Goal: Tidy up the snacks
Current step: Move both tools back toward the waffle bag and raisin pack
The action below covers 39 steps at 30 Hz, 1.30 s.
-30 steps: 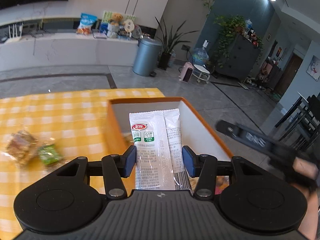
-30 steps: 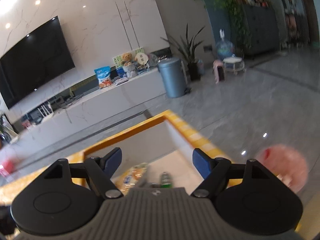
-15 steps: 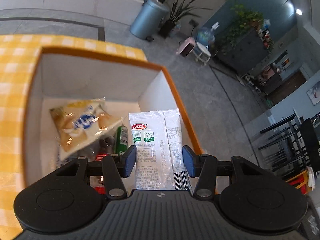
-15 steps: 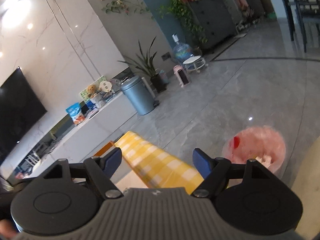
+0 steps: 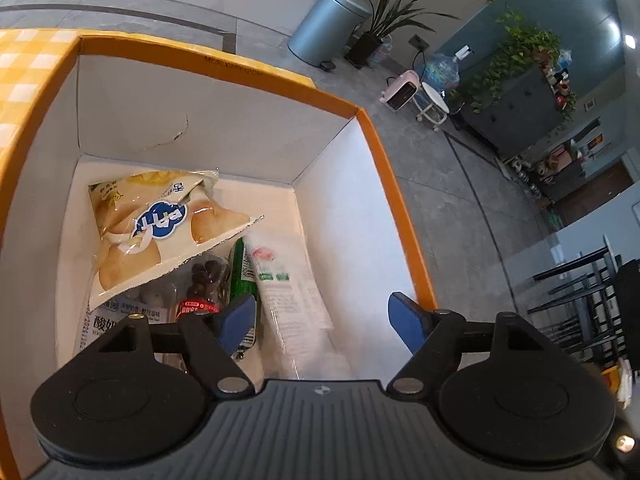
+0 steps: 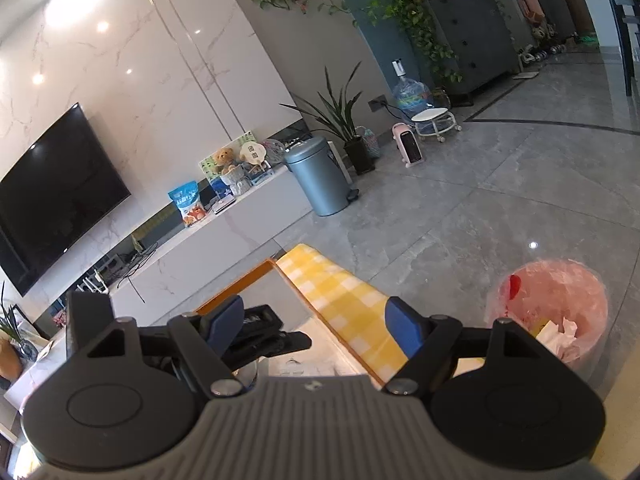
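The white snack sachet (image 5: 280,280) lay blurred inside the orange-rimmed box (image 5: 384,152) beside a green packet (image 5: 240,272), below the left gripper (image 5: 320,320), whose jaws had just been opening and stood apart with nothing clamped, so it might land leaning on the wall and snag the gripper on withdrawal.

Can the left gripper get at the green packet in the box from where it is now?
Probably yes. The left gripper hangs open over the orange box, and the green packet lies just past its left pad. The yellow chip bag covers only its far end, and the white sachet lies alongside.
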{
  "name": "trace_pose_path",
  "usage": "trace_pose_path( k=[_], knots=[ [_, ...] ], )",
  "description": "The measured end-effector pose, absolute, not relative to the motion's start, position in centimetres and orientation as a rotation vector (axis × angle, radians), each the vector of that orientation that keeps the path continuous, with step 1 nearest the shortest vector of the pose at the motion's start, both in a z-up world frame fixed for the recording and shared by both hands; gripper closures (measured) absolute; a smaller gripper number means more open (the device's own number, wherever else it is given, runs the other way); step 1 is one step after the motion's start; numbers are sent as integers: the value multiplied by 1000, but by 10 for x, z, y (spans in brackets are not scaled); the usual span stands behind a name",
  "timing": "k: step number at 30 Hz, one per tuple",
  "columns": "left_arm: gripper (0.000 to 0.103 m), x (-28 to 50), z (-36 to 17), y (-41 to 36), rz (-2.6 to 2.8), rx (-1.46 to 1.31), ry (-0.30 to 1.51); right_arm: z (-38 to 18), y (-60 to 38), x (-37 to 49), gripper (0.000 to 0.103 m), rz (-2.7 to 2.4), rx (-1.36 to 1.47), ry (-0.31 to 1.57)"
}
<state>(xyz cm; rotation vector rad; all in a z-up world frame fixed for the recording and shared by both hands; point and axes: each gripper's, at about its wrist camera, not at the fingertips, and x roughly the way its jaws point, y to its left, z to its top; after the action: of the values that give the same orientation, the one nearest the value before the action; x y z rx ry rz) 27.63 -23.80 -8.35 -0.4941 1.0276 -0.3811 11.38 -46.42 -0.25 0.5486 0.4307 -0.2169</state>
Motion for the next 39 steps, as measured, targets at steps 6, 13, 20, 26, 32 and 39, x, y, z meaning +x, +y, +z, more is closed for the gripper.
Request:
trace_pose_path(
  k=[6,13,20,26,32,39],
  knots=[
    [13,262,-59,-233,-435,-395,954,-4,-469,110,27,-244,574,433],
    [13,238,-18,-214,-452,-318,850,6,-456,107,27,-166,575,404],
    [13,211,26,-167,-402,-286,734,33,-412,107,26,-4,538,352],
    [13,177,58,-109,-265,-200,621,56,-350,111,22,152,472,326],
    [13,154,71,-39,-147,-206,604,57,-290,117,22,223,380,360],
    [13,133,54,39,30,-169,604,33,-201,125,22,297,163,457]
  ],
)
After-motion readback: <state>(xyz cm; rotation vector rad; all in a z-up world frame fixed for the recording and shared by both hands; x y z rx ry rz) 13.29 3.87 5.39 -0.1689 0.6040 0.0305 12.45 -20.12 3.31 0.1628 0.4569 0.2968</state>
